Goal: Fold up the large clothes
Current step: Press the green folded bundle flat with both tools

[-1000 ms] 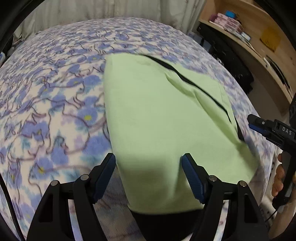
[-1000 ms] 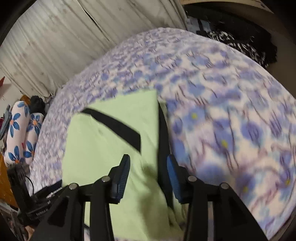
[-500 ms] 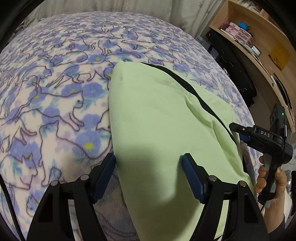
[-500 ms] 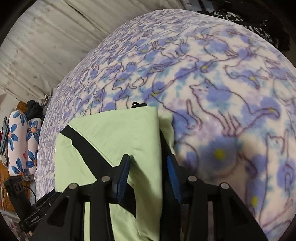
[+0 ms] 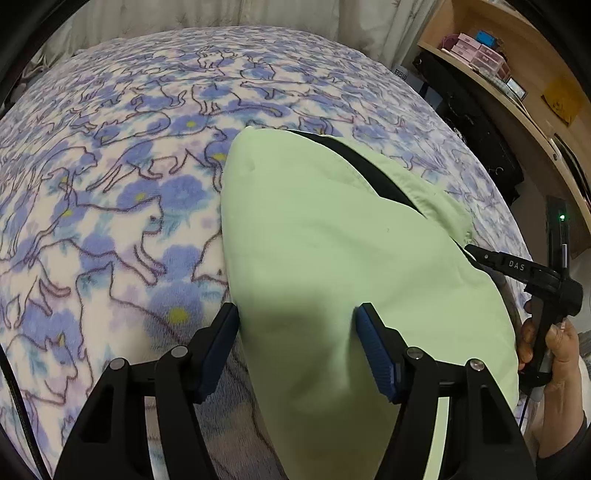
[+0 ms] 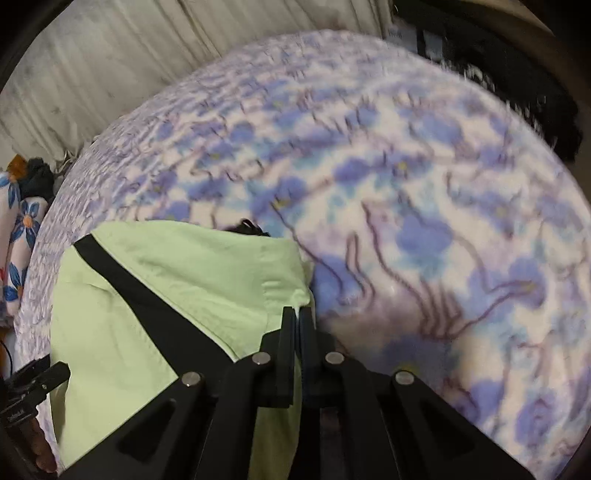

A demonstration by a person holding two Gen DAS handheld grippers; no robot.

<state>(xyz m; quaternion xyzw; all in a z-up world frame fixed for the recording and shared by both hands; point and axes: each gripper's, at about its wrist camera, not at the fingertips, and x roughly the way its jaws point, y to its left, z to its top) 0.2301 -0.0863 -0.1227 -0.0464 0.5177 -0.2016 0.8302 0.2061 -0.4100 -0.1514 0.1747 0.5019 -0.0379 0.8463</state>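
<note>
The folded green garment (image 5: 332, 266) lies on the bed's cat-print blanket (image 5: 122, 206), its long axis running from the near edge of the bed away toward the curtain (image 5: 221, 14). A black strip (image 5: 373, 177) crosses it on a slant. The left claw (image 5: 295, 343) stands released, its jaws having just been narrowing, with the garment's near left edge between the 2 blue pads (image 5: 373, 354), which do not press it. The right claw (image 6: 297, 317) has just clenched on the garment's right-hand edge. Bare blanket spreads wide to the left and beyond; a wooden shelf (image 5: 517, 70) bounds the right.
</note>
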